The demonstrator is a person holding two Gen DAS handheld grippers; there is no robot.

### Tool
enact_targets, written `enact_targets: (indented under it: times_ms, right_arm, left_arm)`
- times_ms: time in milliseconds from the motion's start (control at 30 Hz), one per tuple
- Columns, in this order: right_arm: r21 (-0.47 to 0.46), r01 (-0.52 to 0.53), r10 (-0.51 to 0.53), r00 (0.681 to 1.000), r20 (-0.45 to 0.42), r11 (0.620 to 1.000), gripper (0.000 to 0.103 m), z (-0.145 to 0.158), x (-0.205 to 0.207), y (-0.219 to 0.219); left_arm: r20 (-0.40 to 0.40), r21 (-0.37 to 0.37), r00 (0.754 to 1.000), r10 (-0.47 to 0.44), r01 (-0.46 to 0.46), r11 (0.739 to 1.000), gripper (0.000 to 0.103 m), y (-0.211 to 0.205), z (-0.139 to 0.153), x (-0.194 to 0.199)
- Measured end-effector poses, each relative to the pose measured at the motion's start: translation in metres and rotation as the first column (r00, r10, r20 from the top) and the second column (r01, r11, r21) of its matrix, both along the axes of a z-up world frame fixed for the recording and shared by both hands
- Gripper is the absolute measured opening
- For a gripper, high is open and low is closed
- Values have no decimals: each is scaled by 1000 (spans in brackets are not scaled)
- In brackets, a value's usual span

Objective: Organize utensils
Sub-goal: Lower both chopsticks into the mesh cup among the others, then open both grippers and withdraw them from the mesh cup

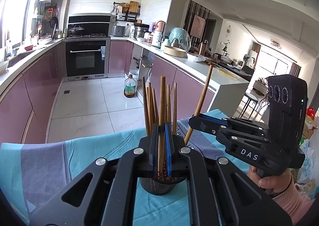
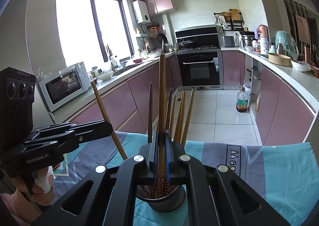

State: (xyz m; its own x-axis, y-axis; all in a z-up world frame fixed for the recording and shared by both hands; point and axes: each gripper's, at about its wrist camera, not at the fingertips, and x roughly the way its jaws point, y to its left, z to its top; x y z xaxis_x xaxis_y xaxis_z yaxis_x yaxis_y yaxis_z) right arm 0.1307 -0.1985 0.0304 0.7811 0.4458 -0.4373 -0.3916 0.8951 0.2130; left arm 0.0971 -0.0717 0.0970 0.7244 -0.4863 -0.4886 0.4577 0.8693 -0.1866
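A black mesh holder [image 1: 157, 187] [image 2: 162, 201] stands on the teal and grey tablecloth [image 1: 95, 156] [image 2: 269, 176], with several brown chopsticks [image 1: 150, 110] [image 2: 188, 114] upright in it, patterned red ends down. My left gripper [image 1: 161, 131] [image 2: 110, 126] is shut on one chopstick [image 1: 162, 102] [image 2: 103, 110], whose lower end points into the holder. My right gripper [image 2: 161, 138] [image 1: 192, 119] is shut on another chopstick [image 2: 161, 90] [image 1: 200, 104], also angled down toward the holder. The two grippers face each other from either side of it.
The table's far edge [image 1: 119, 132] drops to a white tiled kitchen floor [image 2: 225, 118]. An oil bottle [image 1: 130, 88] stands on the floor by pink cabinets [image 2: 279, 110]. An oven [image 2: 199, 68], a microwave [image 2: 63, 86] and crowded counters ring the room. A person's hands [image 1: 267, 181] hold both handles.
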Motion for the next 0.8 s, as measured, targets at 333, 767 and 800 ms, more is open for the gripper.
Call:
enact_targets:
  times_ms: [333,767,800]
  right_arm:
    - [-5,0,0,1000,-28,1000,5,-7,9,0]
    - [-5,-26,25,996,-87,1000,6,-21,24,6]
    - [-6,-28,28,995,-92,1000,6,-22,26,7]
  left_arm:
    - [-18,21,1000,-5,5,1000,7,-5,-2,8]
    - [-50,45,999,12,-9,999,7,-9,-11,27]
    - [-55,48,998,14,-11,999,7,-10,-13,29]
